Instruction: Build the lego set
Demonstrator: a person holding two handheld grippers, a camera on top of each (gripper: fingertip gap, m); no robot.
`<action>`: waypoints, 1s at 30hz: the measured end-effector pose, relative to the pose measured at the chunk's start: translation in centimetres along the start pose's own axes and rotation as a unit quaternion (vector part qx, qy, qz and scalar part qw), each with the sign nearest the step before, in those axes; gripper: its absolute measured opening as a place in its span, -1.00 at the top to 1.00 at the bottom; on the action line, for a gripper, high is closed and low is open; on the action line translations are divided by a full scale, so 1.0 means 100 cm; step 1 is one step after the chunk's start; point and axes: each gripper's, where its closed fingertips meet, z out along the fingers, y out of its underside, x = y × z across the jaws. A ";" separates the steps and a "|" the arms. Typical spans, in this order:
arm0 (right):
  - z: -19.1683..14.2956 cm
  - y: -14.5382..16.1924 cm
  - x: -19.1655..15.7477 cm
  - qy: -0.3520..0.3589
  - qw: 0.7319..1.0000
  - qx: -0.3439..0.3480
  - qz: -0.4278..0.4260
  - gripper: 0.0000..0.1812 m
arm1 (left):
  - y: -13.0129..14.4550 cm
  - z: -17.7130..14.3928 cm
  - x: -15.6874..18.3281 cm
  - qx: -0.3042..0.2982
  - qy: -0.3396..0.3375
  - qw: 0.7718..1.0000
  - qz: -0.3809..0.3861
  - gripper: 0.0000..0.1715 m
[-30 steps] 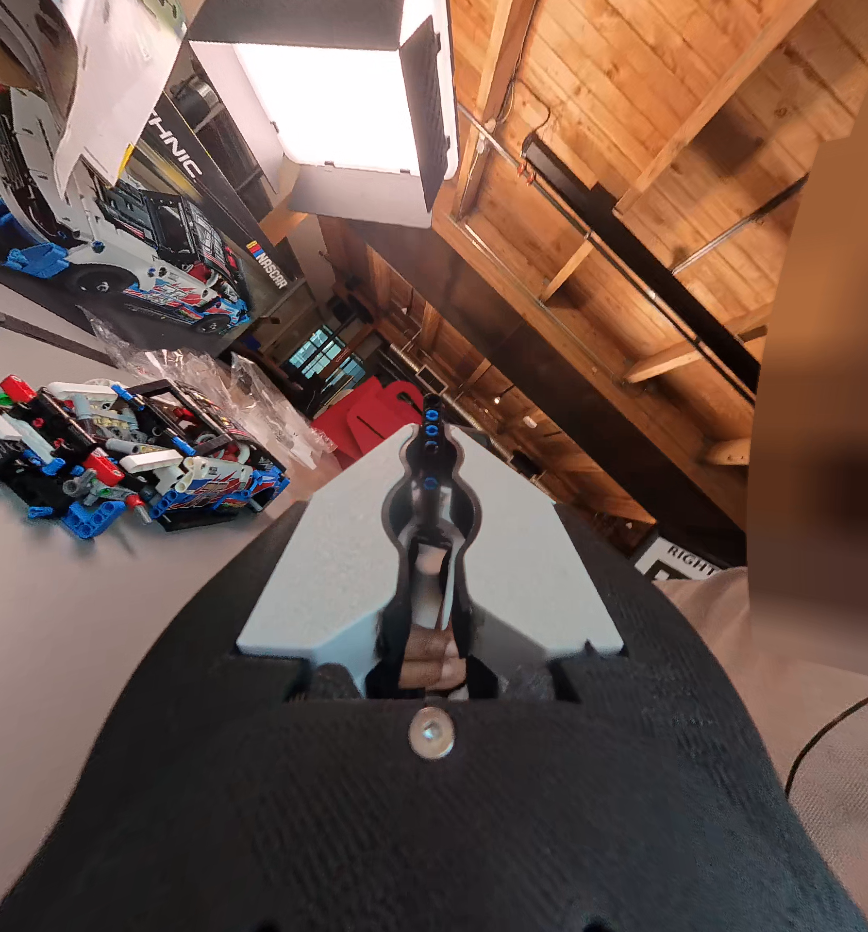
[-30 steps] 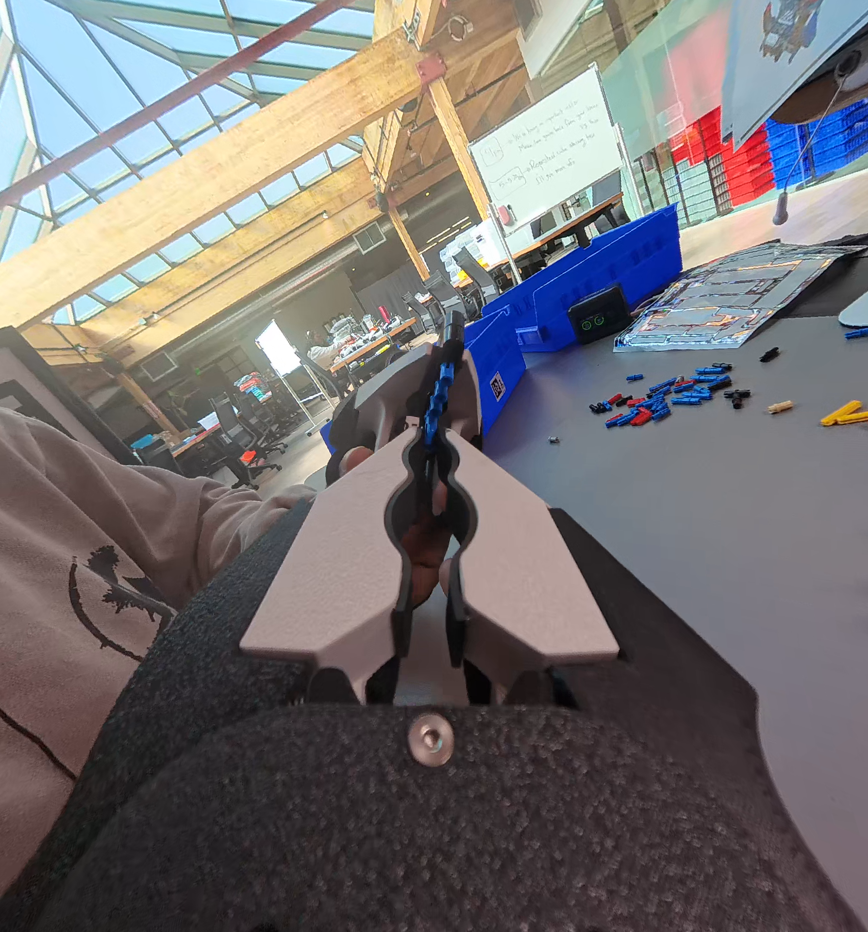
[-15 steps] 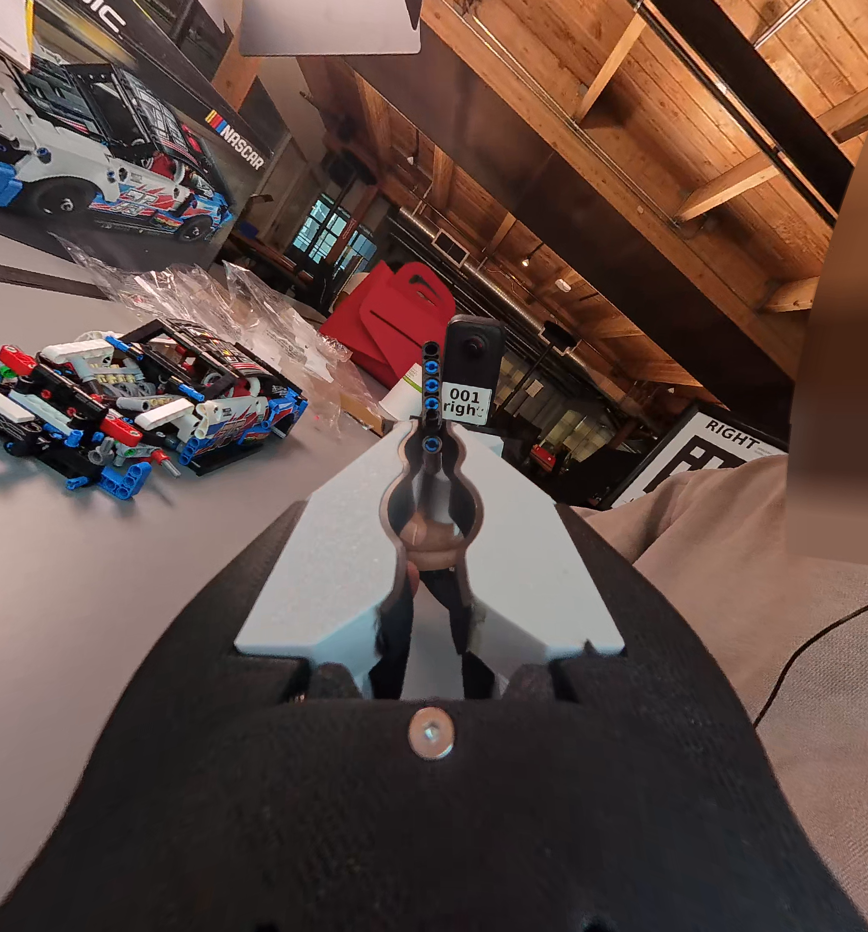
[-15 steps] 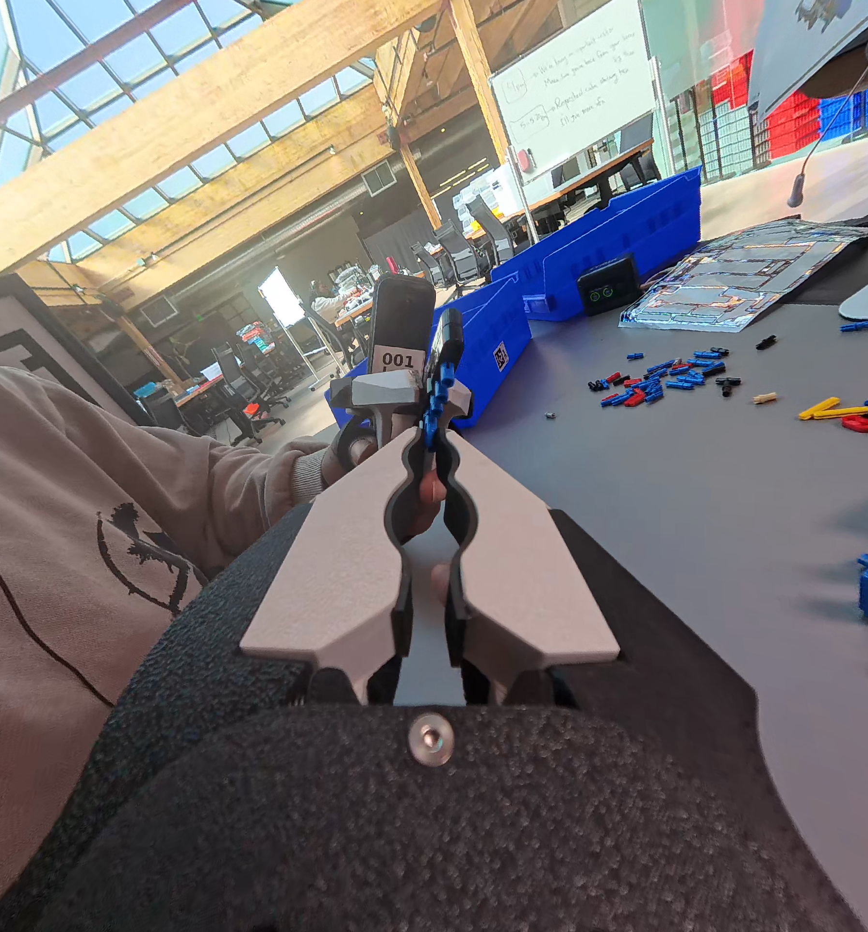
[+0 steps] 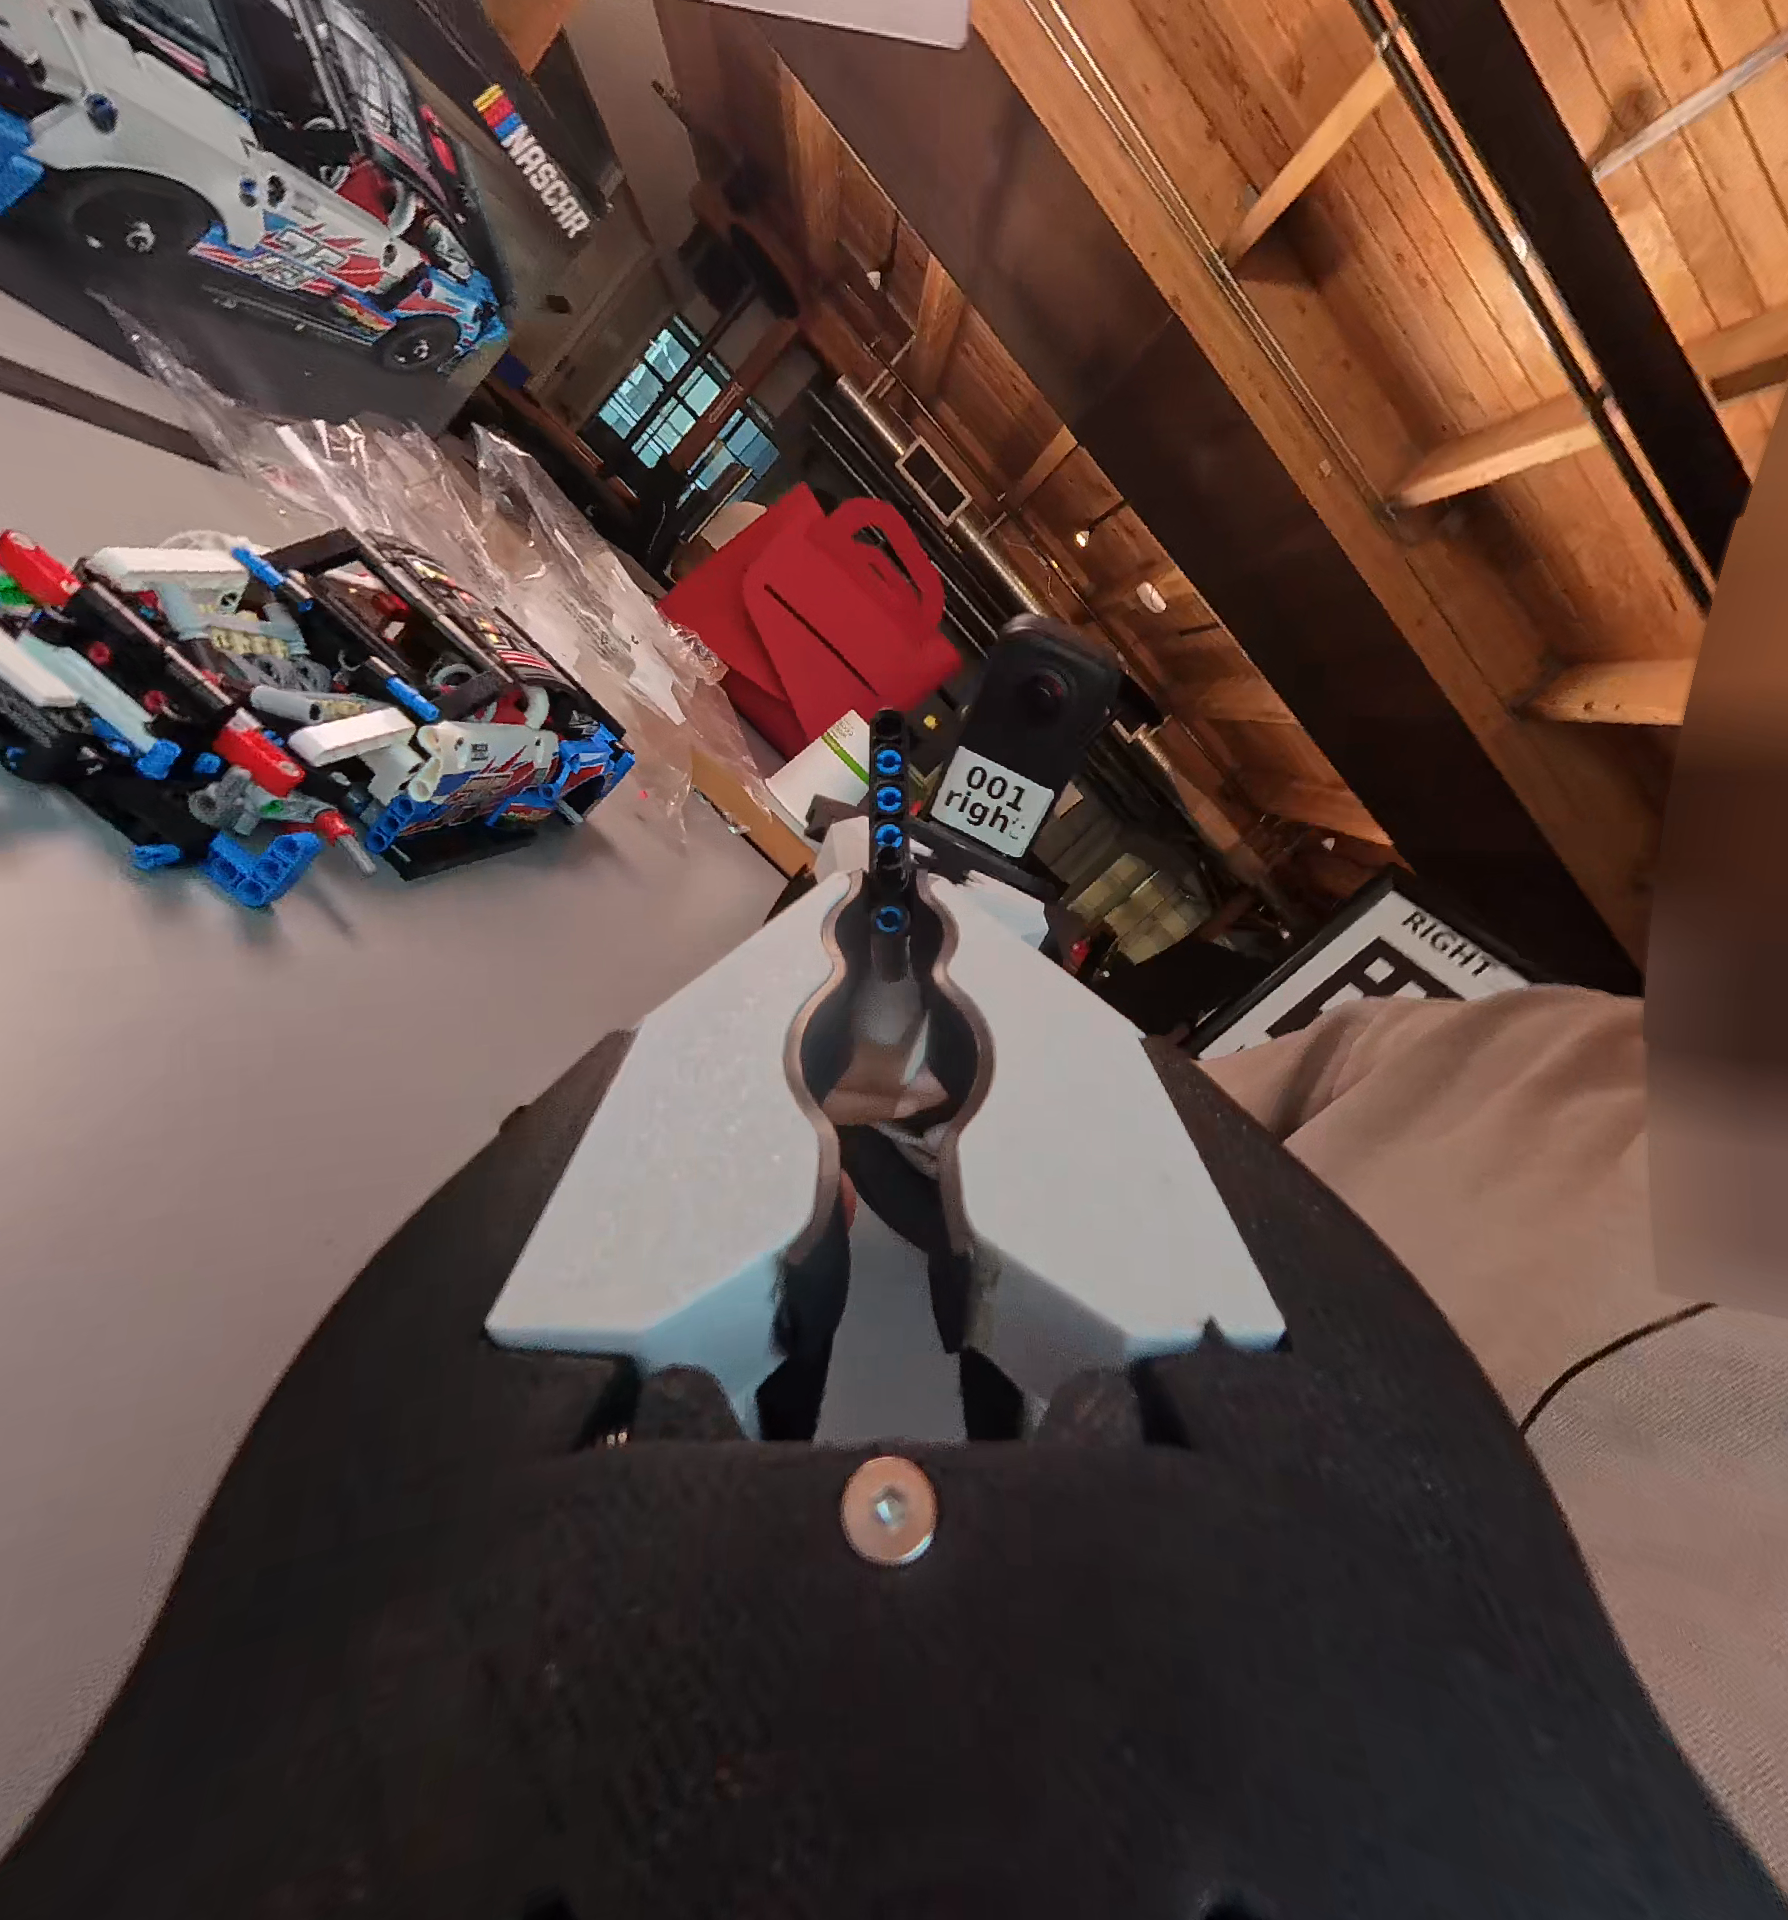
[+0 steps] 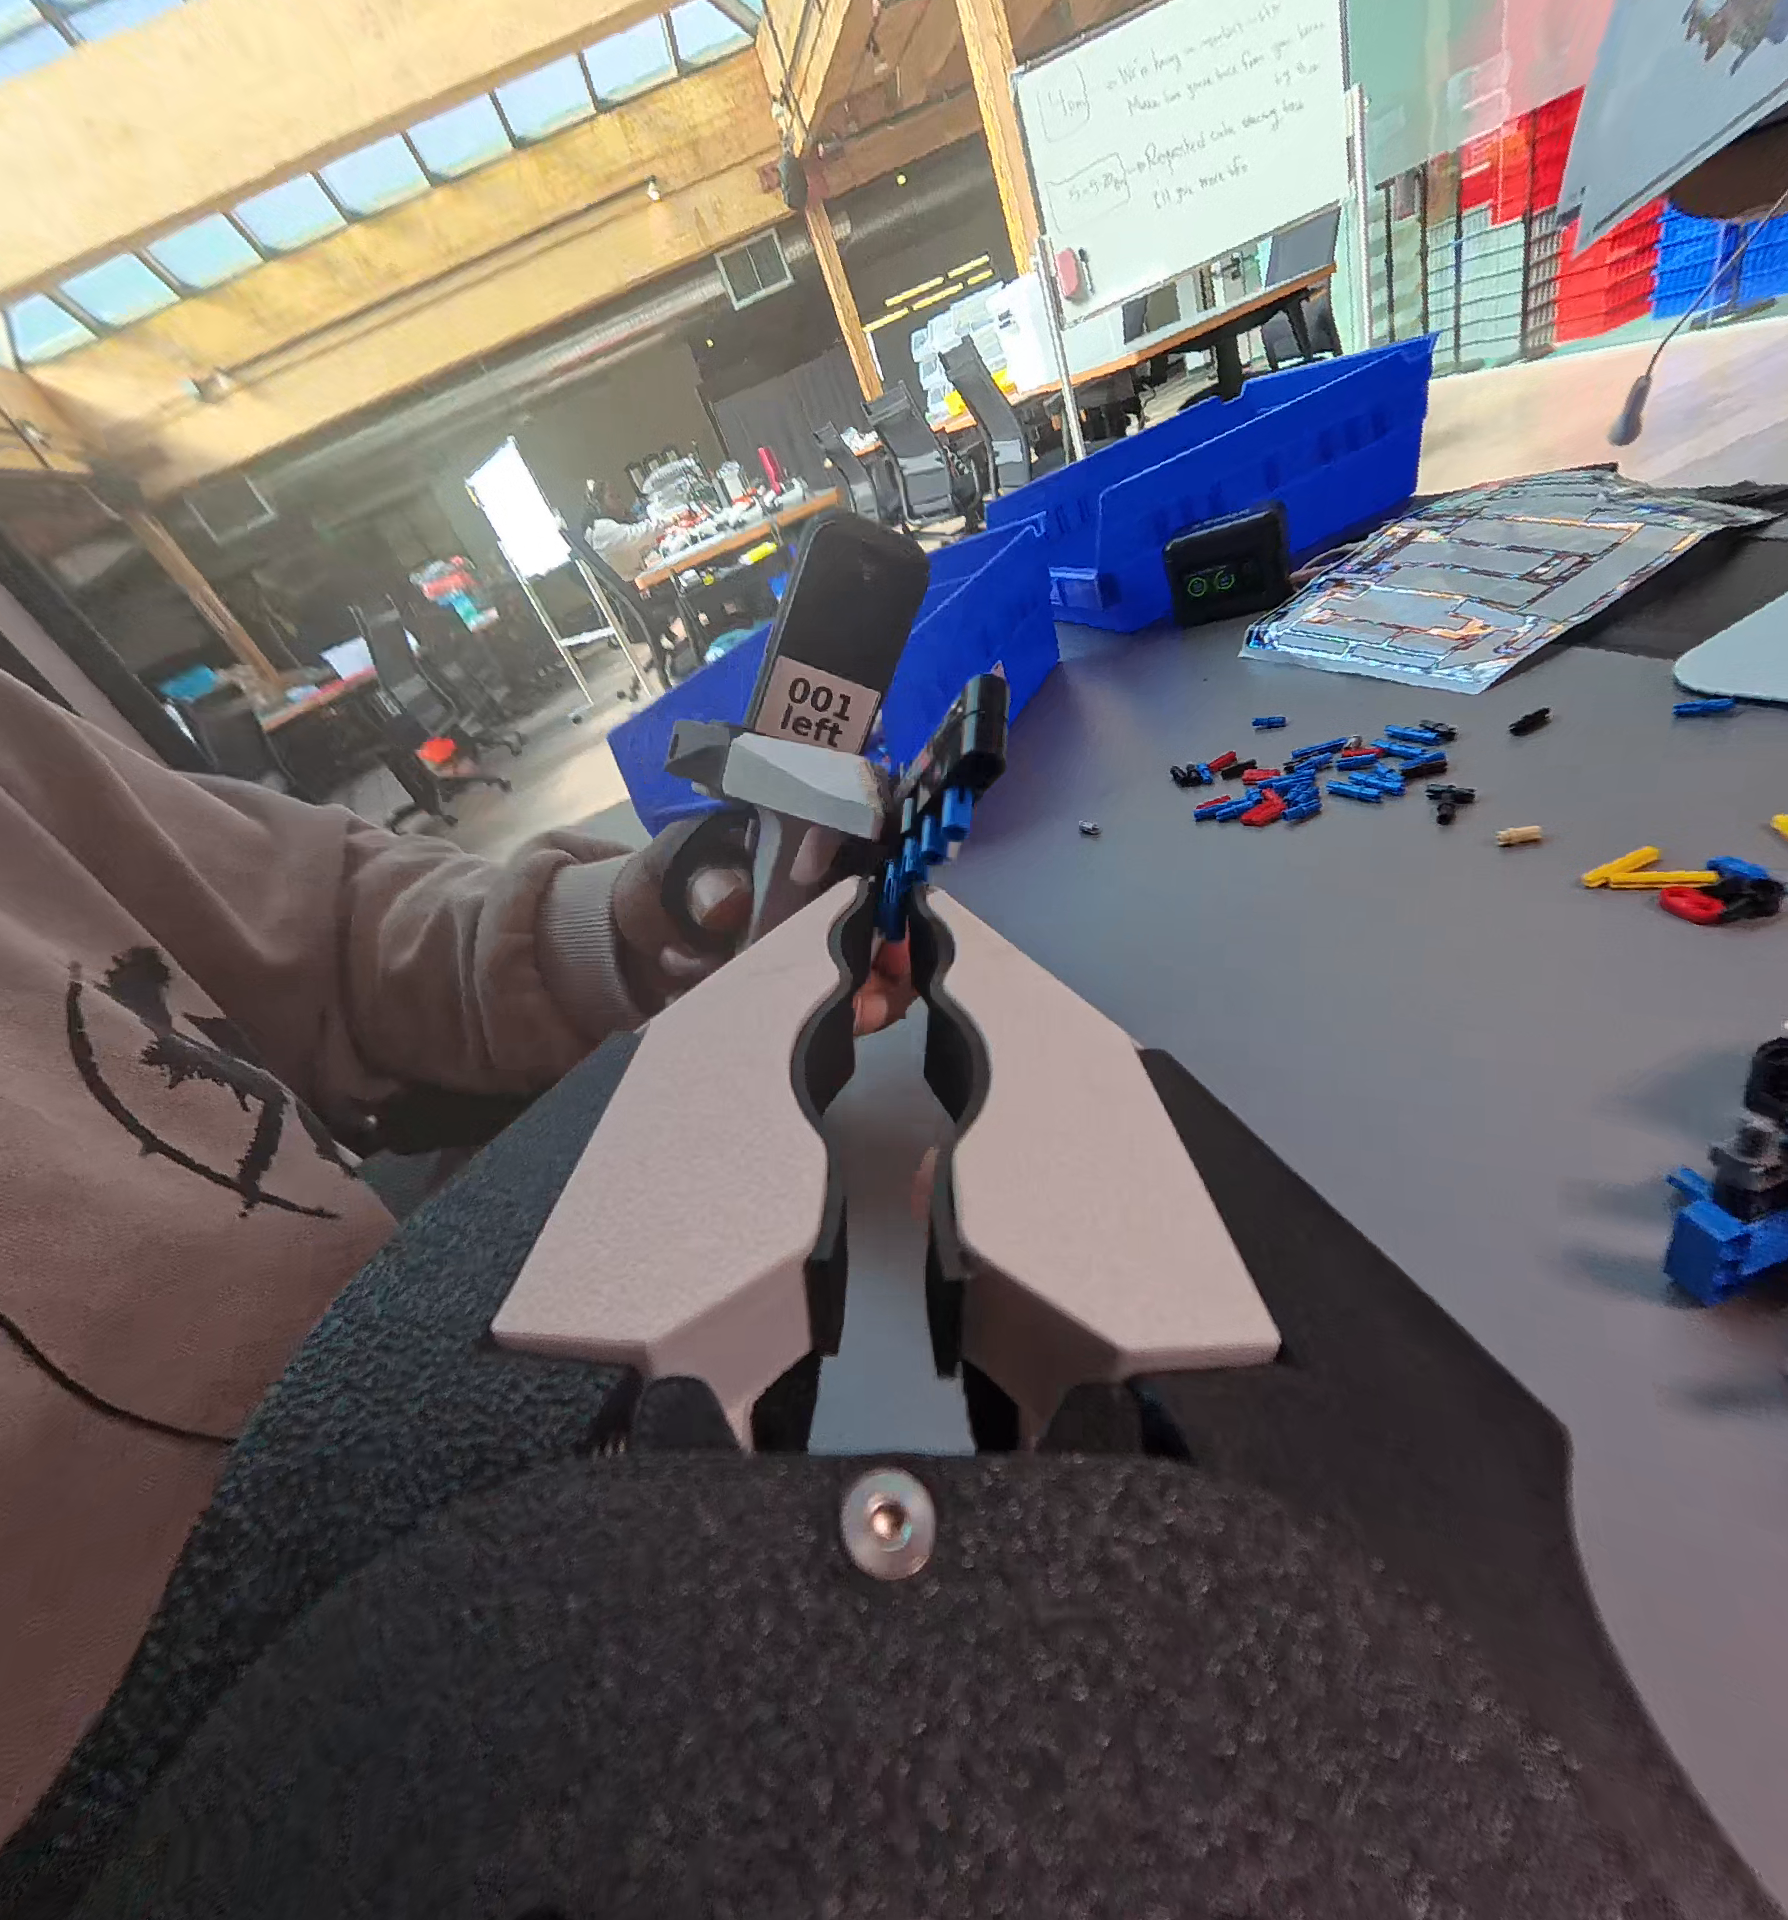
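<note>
My left claw (image 5: 888,894) pinches the black beam (image 5: 889,790) upright w/ its blue pins (image 5: 890,798) facing out. Right claw (image 6: 895,904) is pressed onto those pins, prob. seating them. Half-built car (image 5: 277,717) waits on the table (image 5: 194,1091).

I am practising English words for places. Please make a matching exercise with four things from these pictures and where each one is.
Things:
1. black beam
2. half-built car
3. pile of blue and red pins
4. sticker sheet

Places:
a. beside the blue bins
b. loose on the table
c. between gripper fingertips
d. before the clear bags

Pairs: 1-c, 2-d, 3-b, 4-a
</note>
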 end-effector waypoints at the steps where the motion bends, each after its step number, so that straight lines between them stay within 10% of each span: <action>1: 0.000 0.002 0.004 0.010 0.999 -0.019 -0.036 0.91 | -0.002 -0.001 -0.006 0.009 -0.002 0.999 -0.033 0.93; 5: -0.016 0.000 0.023 0.067 0.963 -0.085 -0.247 0.49 | 0.005 -0.006 -0.013 -0.004 0.041 0.982 -0.184 0.93; 10: -0.025 0.013 0.025 0.100 0.819 -0.139 -0.547 0.44 | 0.036 0.004 -0.008 -0.062 0.053 0.965 -0.248 0.93; 14: -0.015 0.029 0.015 0.092 0.760 -0.156 -0.625 0.87 | 0.046 0.007 -0.006 -0.081 0.050 0.962 -0.256 0.85; 16: -0.017 0.034 0.018 0.083 0.792 -0.168 -0.580 0.95 | 0.035 0.005 -0.005 -0.067 0.048 0.974 -0.211 0.60; 19: -0.023 0.035 0.020 0.049 0.910 -0.180 -0.370 0.95 | 0.019 -0.005 -0.008 -0.081 -0.012 0.996 0.023 0.44; 21: -0.023 0.039 0.015 0.012 0.951 -0.188 -0.244 0.95 | 0.022 -0.010 -0.014 -0.130 -0.066 0.970 0.194 0.45; 24: -0.019 0.052 0.006 -0.021 0.964 -0.211 -0.159 0.95 | 0.041 -0.011 -0.017 -0.198 -0.095 0.922 0.320 0.46; 30: -0.013 0.075 -0.005 -0.051 0.954 -0.262 -0.135 0.95 | 0.064 -0.008 -0.008 -0.240 -0.063 0.905 0.344 0.82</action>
